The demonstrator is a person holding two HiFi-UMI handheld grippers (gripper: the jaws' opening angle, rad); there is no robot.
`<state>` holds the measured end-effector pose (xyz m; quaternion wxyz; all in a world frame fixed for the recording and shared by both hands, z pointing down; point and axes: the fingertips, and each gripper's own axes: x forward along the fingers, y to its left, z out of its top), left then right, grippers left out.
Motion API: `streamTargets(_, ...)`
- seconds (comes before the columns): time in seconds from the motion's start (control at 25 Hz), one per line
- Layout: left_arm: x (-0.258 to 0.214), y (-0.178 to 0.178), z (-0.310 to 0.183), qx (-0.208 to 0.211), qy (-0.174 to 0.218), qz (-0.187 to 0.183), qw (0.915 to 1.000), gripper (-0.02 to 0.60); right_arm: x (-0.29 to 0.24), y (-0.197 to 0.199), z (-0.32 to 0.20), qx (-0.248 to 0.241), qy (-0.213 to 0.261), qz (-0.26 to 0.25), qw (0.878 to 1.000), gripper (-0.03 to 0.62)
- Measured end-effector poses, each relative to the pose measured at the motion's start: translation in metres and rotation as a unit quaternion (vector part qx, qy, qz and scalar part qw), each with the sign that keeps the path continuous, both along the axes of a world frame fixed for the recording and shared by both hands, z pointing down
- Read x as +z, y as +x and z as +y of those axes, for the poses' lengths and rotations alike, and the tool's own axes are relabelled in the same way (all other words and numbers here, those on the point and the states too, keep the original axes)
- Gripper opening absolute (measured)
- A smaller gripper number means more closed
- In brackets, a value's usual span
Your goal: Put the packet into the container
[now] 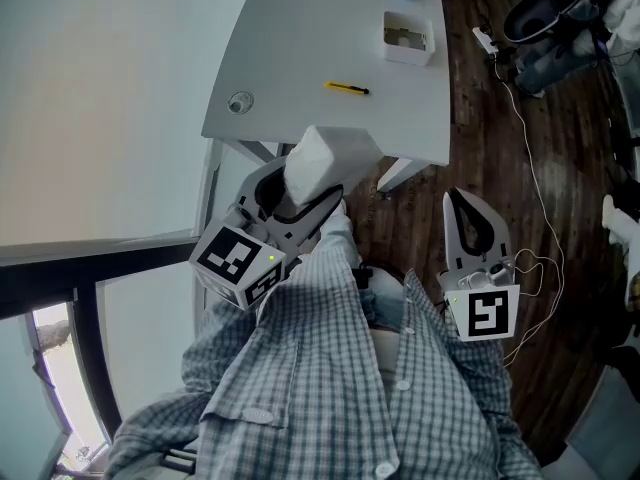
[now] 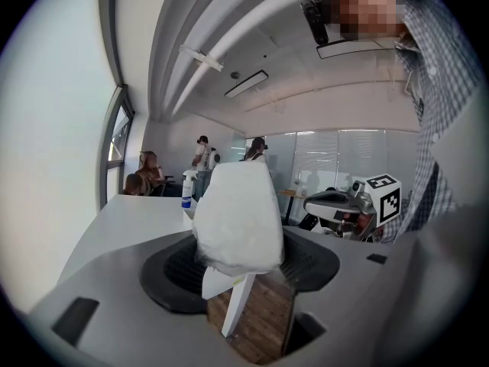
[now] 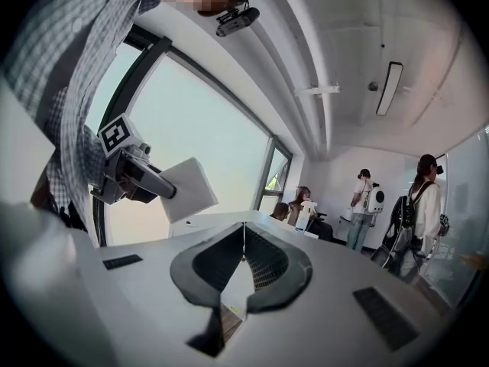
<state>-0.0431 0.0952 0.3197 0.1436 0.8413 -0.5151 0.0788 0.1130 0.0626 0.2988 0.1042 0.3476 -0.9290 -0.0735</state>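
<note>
Packet [image 1: 318, 163] — white, puffy — sits clamped in the left gripper [image 1: 300, 196], whose jaws are spread wide around it and pressing on both sides. It is held in the air at the near edge of the white table [image 1: 290, 58]. The white container [image 1: 408, 38] stands well apart on the far side, beyond a slim yellow tool [image 1: 347, 89]. The right gripper [image 1: 470, 203] hangs over the wood floor [image 1: 560, 148] — jaws closed tip to tip, empty.
</note>
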Motion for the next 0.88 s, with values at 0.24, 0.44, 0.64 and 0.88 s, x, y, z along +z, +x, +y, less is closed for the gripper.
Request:
streamTargets(0.24, 0.004, -0.007, -0.026, 0.007, -0.011, -0.003, 0.9999, 0.273, 0.002, -0.005, -0.025, 0.011, -0.007, -0.004, 1.0, 0.014)
streamTargets(0.44, 0.005, -0.013, -0.052, 0.019, -0.02, -0.008, 0.9996, 0.273, 0.002, -0.011, -0.049, 0.021, -0.014, -0.004, 1.0, 0.014)
streamTargets(0.64, 0.006, -0.026, -0.083, 0.023, -0.024, -0.009, 0.9994, 0.273, 0.005, -0.021, -0.077, 0.033, -0.02, -0.006, 0.999, 0.014)
streamTargets(0.88, 0.017, -0.043, -0.116, 0.031, -0.046, -0.014, 0.9984, 0.273, 0.008, -0.034, -0.106, 0.047, -0.026, -0.004, 0.999, 0.014)
